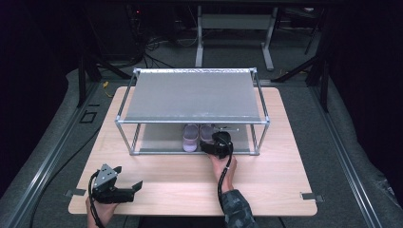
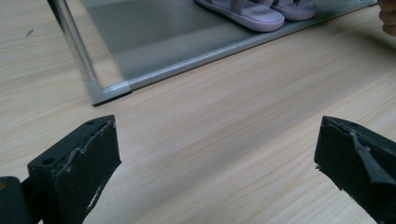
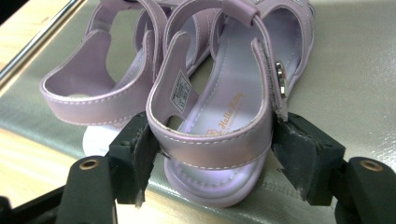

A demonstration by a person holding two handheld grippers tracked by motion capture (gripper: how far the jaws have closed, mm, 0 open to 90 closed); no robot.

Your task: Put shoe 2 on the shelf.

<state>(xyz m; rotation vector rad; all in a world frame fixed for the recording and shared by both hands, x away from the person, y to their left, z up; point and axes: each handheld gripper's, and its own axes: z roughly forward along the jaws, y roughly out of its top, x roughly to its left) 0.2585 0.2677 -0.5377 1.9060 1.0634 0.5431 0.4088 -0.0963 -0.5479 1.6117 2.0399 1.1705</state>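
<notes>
The 2 lilac sandals sit side by side on the lower shelf (image 1: 157,138) of the metal shoe rack (image 1: 192,95), near its front edge, heels toward the person. The right sandal (image 3: 219,107) is the one in hand; the left sandal (image 3: 98,88) lies just beside it, touching or nearly so.

The right sandal looks light, a child's shoe with a soft, glossy heel strap and a thicker, stiffer sole. The strap will likely buckle if squeezed hard, and its smooth finish may slip, so the firmer hold is low at the heel, where strap meets sole. That is where the right gripper (image 3: 212,154) sits: its 2 pads bracket the heel cup, the near-left pad against the strap, the other at the buckle side. Whether they truly press or merely rest there cannot be told.

The right hand (image 1: 223,168) reaches forward, level, under the top shelf. The left gripper (image 2: 217,154) idles low over the wooden table (image 1: 190,185) near the front-left corner, jaws wide apart and holding nothing.
</notes>
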